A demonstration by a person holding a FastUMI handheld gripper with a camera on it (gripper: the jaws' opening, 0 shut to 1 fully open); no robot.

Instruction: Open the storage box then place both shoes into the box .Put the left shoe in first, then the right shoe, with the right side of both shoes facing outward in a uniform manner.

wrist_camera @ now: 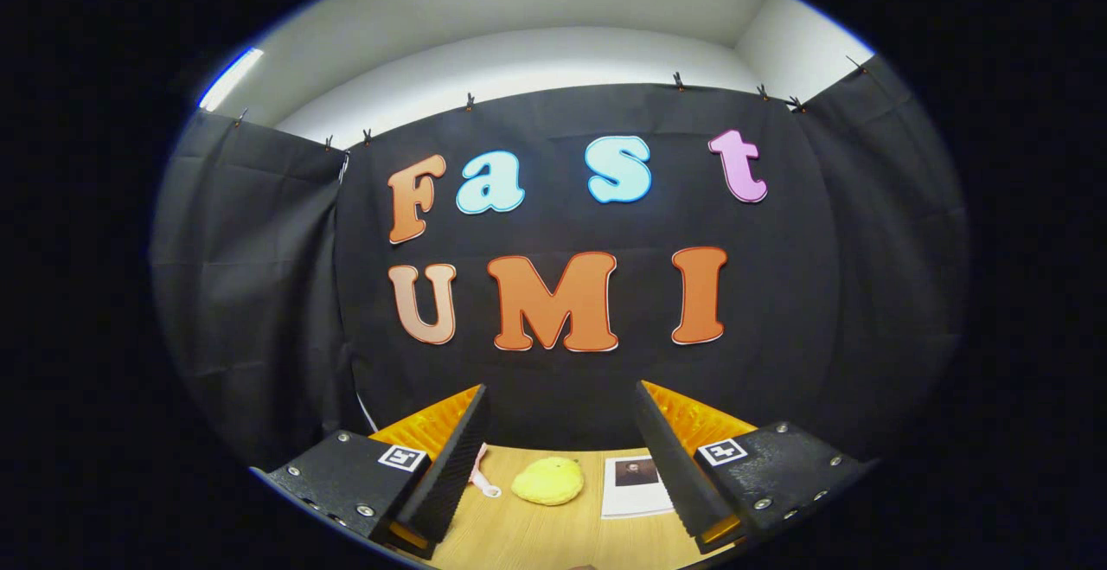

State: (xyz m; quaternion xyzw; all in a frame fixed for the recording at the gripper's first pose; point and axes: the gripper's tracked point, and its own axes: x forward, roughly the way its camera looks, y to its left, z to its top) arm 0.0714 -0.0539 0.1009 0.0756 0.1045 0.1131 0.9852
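Tool (562,457) open, perhaps yellow plush (547,480) beyond

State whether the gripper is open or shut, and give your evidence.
Open. The gripper has its fingers spread wide apart, holding nothing; a yellow toy lies on the table between them.

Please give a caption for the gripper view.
Open gripper raised above a wooden table, a yellow plush toy between its jaws.
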